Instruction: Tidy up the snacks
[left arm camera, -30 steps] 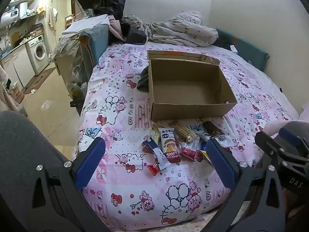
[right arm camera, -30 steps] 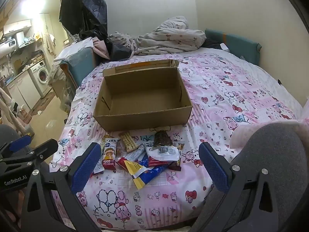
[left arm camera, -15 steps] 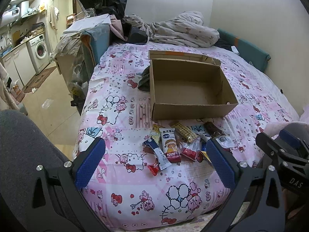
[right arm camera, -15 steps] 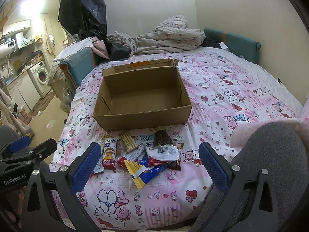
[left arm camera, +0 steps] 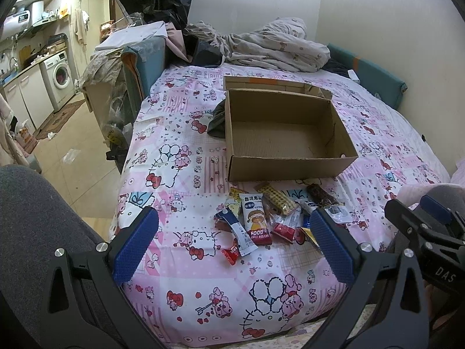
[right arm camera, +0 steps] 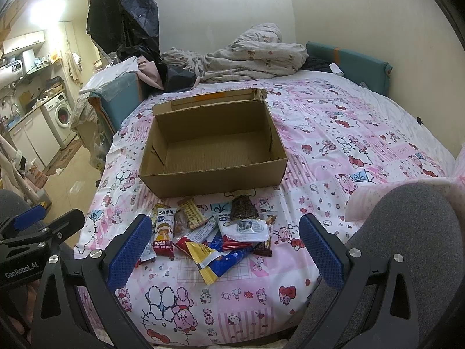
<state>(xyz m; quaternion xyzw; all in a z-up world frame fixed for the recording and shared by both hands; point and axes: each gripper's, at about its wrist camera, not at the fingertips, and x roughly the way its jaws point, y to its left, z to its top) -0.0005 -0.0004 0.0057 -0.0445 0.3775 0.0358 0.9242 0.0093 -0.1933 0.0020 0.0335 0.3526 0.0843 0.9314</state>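
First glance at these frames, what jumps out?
An open, empty cardboard box sits mid-bed on a pink cartoon-print bedsheet. Just in front of its near wall lies a loose pile of snack packets, none in the box yet. Both the left gripper and right gripper hang open above the bed's near edge, holding nothing.

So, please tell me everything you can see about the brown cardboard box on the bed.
The brown cardboard box is rectangular, open at the top and empty, its corrugated floor bare. Its back flap stands folded back, with an orange strip on it. It sits flat on the pink cartoon-print bedsheet, just behind the pile of snack packets. A dark cloth lies against one side.
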